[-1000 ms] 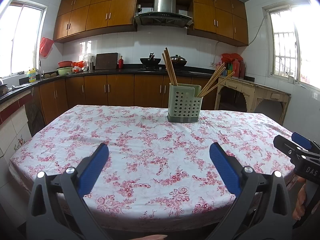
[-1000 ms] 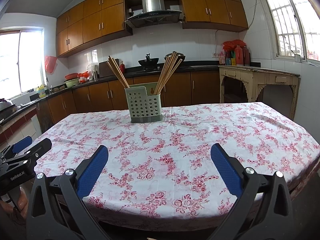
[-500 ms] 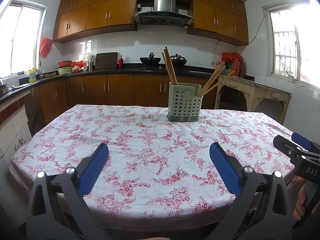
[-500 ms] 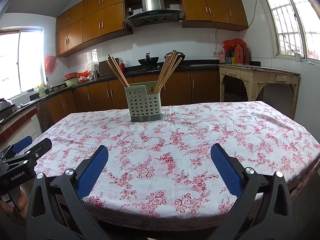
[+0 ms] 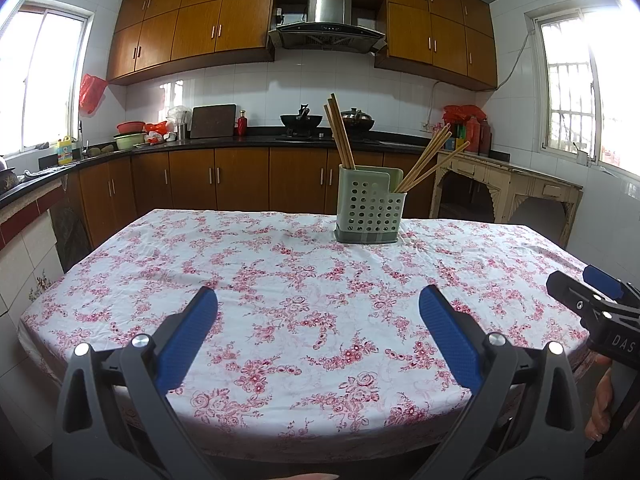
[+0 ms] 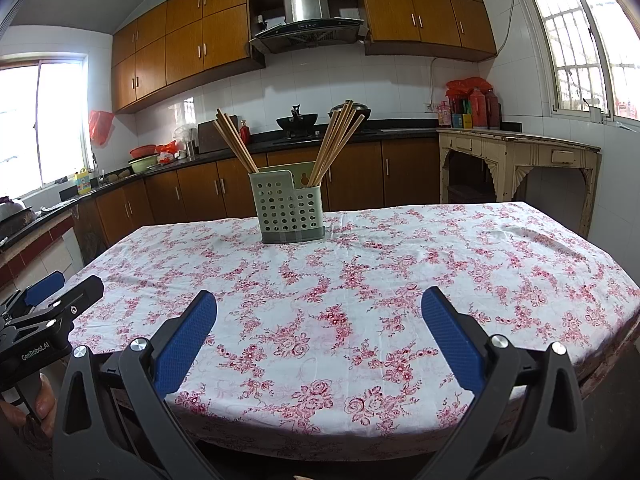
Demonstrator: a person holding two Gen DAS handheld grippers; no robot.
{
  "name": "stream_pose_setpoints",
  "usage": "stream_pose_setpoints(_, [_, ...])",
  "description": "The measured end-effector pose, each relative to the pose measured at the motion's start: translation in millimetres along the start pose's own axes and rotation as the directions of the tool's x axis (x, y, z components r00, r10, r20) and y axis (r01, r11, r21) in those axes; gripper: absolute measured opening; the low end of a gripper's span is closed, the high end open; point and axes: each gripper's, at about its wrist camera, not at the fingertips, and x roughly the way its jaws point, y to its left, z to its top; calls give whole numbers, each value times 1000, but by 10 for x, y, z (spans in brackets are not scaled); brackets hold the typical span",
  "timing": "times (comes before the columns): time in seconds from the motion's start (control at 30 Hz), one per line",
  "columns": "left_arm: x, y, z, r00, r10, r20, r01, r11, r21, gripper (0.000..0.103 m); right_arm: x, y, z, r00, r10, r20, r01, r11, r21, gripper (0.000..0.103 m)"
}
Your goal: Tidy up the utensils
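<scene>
A pale green perforated utensil holder [image 5: 370,210] [image 6: 289,209] stands at the far middle of the table. Wooden chopsticks fill both its compartments: one bundle [image 5: 340,136] [image 6: 234,142] leans left, the other [image 5: 430,156] [image 6: 338,138] leans right. My left gripper [image 5: 318,320] is open over the table's near edge, nothing between its blue pads. My right gripper [image 6: 319,320] is open too and holds nothing. Each gripper shows at the edge of the other's view: the right gripper [image 5: 600,300] and the left gripper [image 6: 48,300]. Both are well short of the holder.
The table wears a white cloth with red flowers [image 5: 304,280] [image 6: 380,272]. Behind it runs a dark counter with wooden cabinets [image 5: 240,176], a wok on the stove [image 5: 301,120] and a cream side table [image 6: 520,152] at the right. A hand [image 5: 600,408] holds the right gripper's handle.
</scene>
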Motion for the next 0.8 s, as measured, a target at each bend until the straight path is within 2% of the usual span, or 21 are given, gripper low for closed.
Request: stream_pose_setpoints(0.8, [-10,16,-9,1000,3,2,-3,1000,1,99,-3,-14,3,1000,1,3,-1,1000,-2,101])
